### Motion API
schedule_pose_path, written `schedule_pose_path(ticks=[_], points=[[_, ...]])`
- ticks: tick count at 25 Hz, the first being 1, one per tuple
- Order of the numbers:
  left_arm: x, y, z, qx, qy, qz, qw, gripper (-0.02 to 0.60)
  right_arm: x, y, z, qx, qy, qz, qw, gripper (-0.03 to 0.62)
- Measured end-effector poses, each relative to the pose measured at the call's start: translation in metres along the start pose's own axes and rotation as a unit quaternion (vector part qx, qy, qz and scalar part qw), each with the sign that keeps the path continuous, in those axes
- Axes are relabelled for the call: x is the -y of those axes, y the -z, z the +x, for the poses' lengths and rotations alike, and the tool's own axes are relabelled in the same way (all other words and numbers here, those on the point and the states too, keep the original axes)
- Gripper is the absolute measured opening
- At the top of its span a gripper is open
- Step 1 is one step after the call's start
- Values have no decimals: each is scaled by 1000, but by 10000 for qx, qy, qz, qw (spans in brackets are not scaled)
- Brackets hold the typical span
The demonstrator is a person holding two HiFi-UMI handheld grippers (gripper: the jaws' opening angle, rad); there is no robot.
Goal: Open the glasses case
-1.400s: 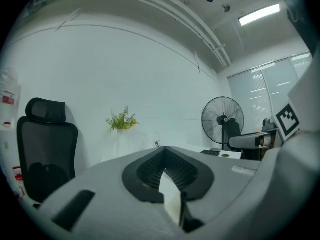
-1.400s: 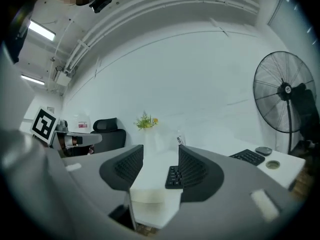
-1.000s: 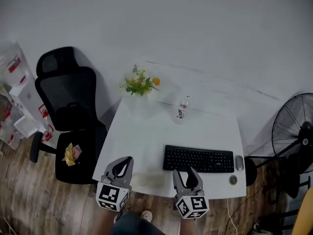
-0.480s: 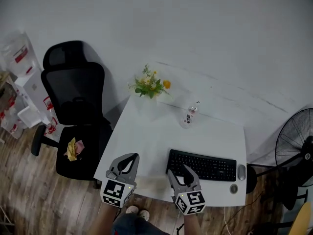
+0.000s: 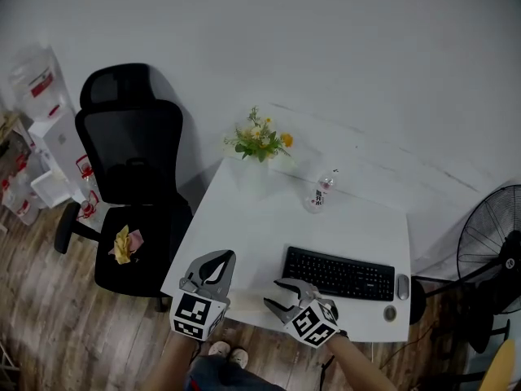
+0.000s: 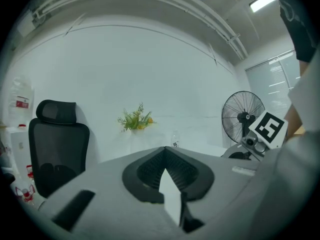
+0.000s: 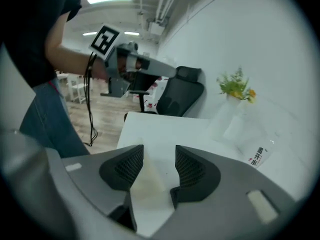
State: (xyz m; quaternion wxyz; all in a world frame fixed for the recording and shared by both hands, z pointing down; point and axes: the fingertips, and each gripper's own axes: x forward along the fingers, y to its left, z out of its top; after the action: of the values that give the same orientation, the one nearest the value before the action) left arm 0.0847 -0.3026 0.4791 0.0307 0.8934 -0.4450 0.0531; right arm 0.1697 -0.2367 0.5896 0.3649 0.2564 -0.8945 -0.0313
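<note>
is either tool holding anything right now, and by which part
Nothing is held. The left tool is shut empty; the right tool stands open, facing the pale cream glasses case.

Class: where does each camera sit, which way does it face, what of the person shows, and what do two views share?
Head view: on the head, steeply down at the desk; both forearms, left gripper, right gripper.
Left gripper view: on that gripper, forward toward the wall; right arm at the edge.
Right gripper view: on that gripper, leftward over the pale case; left arm, jeans.
Shared: the plant, in all three.
</note>
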Motion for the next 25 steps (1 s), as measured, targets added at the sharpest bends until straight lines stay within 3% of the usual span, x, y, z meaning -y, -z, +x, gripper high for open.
schedule_pose_path(ticks=[4, 11, 25], points=[[2, 0, -1, -27, 43, 16, 10000, 8, -21, 19, 14, -706, -549, -918, 9918, 212], [2, -3, -1, 16, 75, 27, 10000, 8, -48, 56, 28, -1601, -1050, -2184, 9569, 213], [-4, 1, -3, -49, 16, 5, 10000, 8, -52, 90, 37, -2061, -775, -2846, 9330, 207]])
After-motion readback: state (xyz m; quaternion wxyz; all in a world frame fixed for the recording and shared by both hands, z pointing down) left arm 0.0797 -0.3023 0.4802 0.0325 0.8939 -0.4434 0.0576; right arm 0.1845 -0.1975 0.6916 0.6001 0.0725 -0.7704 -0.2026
